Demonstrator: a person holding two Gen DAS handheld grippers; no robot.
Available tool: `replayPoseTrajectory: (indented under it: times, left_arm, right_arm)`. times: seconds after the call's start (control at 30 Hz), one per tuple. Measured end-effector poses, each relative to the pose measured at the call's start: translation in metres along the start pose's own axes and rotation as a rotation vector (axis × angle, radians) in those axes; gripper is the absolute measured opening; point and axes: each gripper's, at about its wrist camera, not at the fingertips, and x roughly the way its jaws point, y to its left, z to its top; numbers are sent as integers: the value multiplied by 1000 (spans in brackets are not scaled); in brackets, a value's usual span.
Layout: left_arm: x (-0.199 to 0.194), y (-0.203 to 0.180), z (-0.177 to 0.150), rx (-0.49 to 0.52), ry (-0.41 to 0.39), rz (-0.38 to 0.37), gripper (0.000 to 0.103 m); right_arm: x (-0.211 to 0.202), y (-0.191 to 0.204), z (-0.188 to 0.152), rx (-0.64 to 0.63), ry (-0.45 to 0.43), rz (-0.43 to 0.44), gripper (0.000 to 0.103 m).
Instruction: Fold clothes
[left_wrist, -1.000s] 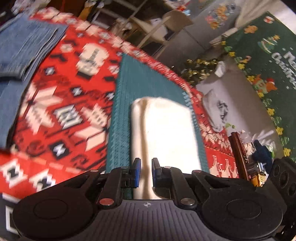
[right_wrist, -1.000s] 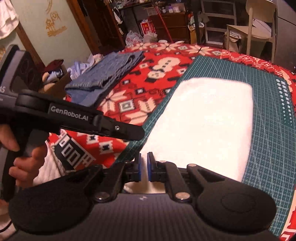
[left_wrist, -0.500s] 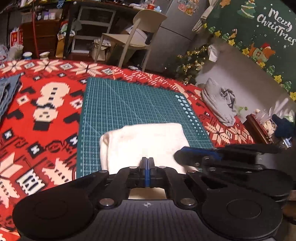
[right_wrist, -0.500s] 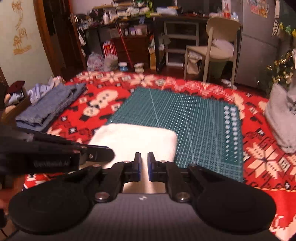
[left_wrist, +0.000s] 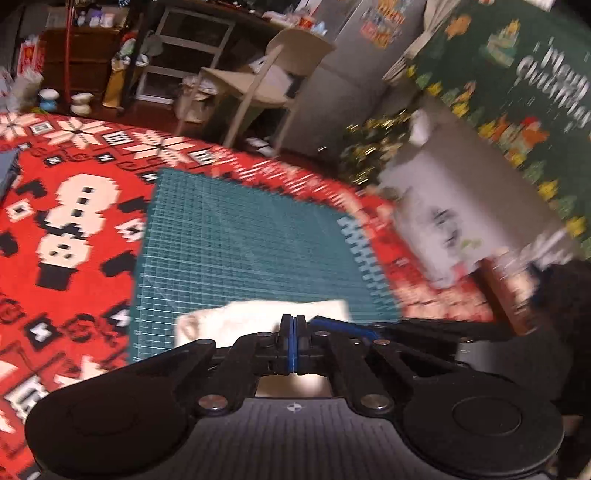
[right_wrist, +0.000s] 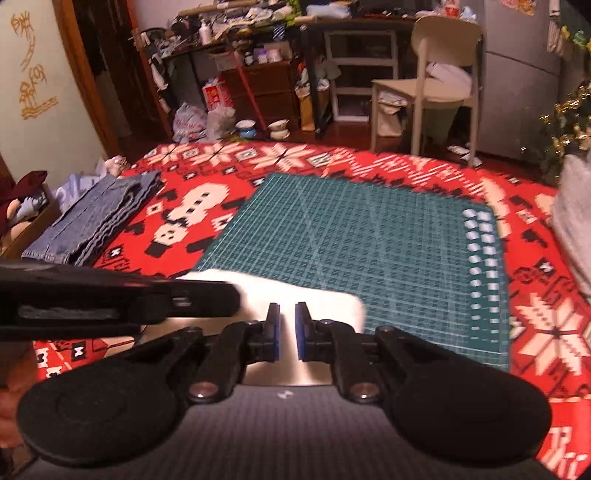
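A folded white cloth (left_wrist: 236, 317) lies at the near edge of the green cutting mat (left_wrist: 240, 243); it also shows in the right wrist view (right_wrist: 317, 299) on the mat (right_wrist: 369, 229). My left gripper (left_wrist: 293, 325) is shut, its blue pads pressed together above the cloth's near edge; whether cloth is pinched between them is hidden. My right gripper (right_wrist: 287, 325) has a small gap between its pads and sits over the cloth, holding nothing I can see. The right gripper's side shows in the left wrist view (left_wrist: 406, 328); the left gripper's side shows in the right wrist view (right_wrist: 122, 299).
The mat lies on a red patterned blanket (right_wrist: 207, 206). Folded blue jeans (right_wrist: 92, 221) lie at the left. A grey garment (left_wrist: 443, 229) lies at the right. A beige chair (right_wrist: 436, 85), shelves and clutter stand beyond.
Both grippers have drawn back and tilted up, so the cloth has dropped to the bottom of each view. The left gripper went from open to shut. The right stays slightly open.
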Motion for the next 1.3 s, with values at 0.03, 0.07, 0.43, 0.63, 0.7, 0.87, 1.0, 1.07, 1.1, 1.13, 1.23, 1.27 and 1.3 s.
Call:
replayPoseTrajectory:
  times: [0.03,0.07,0.43,0.63,0.7,0.87,1.0,1.07,1.1,1.13,1.23,1.27,1.3]
  left_arm:
    - [2,2,-1,7,0,21,1]
    - [2,5,-3,7,2,29,2]
    - [-9,19,-9,4,3,51,3]
    - [-30,17,-13,-31,6,-33,0]
    - [-38,9,-18,-13,14,-83,0]
    - [-36,-15,-43,89,90,-82,1]
    - [-41,-15,-61,117,103,-8,2]
    - [-47,-10,-67,96,108,5,2]
    - [-50,-8,-69,88,111,5,2]
    - [-53,-6,-71,81,115,5,2]
    - [-61,-9,-74,85,113,10,2]
    - [-64,-10,-75,86,111,10,2]
    - [-68,-12,-75,84,98,-10,1]
  right_arm:
    - [4,3,0,-9,1,-2,8]
    - [7,6,-1,-20,-5,-7,8]
    - [-2,-16,-8,43,-21,-21,4]
    - [-33,-4,-23,48,-13,9,10]
    - [-37,0,-31,49,-5,10,11]
    - [-46,13,-51,42,13,11,11]
    - [-52,25,-66,29,32,26,11]
    - [-60,29,-73,22,36,30,11]
    - [-63,31,-77,19,37,30,11]
    - [-67,33,-81,19,39,31,11]
    - [-82,36,-89,16,41,39,10]
    - [-86,36,-90,15,38,41,10]
    - [-91,36,-89,14,29,36,11]
